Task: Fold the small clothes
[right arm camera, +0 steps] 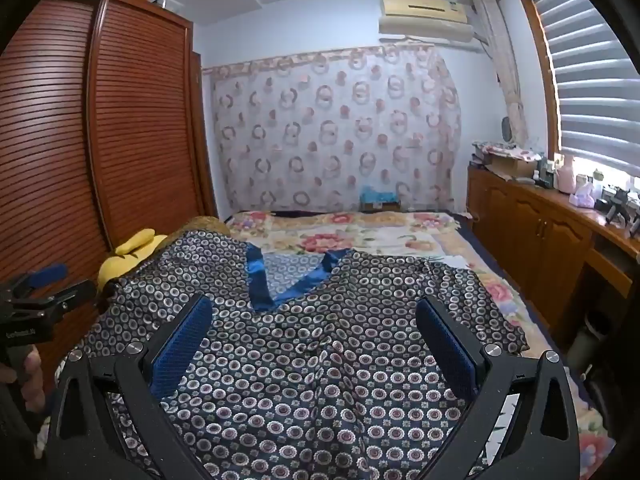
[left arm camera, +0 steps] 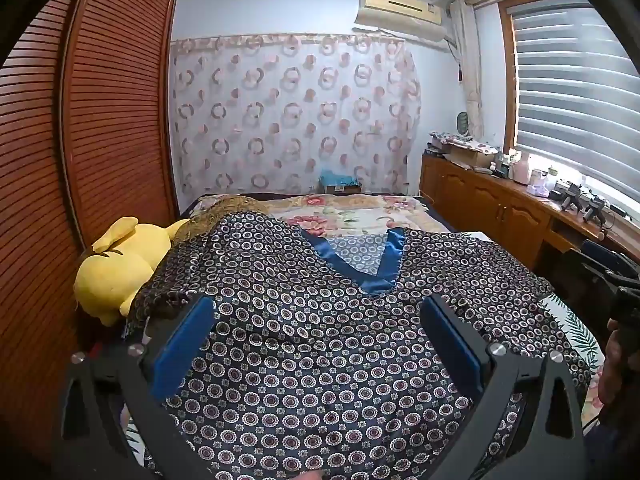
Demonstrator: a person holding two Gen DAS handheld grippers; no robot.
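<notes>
You have the top (left arm camera: 320,360) spread on the bed (left arm camera: 360,208) across the lower half of the frame, neckline toward the curtain (left arm camera: 296,116) at the upper centre. The plush toy (left arm camera: 116,264) lies at its left edge, against the wardrobe (left arm camera: 100,120). The cabinet (left arm camera: 500,208) runs along the right, under the window (left arm camera: 580,100).

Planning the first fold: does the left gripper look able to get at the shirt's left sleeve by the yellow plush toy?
Probably yes: the left gripper is open above the shirt, with nothing between it and the sleeve beside the plush toy.
</notes>
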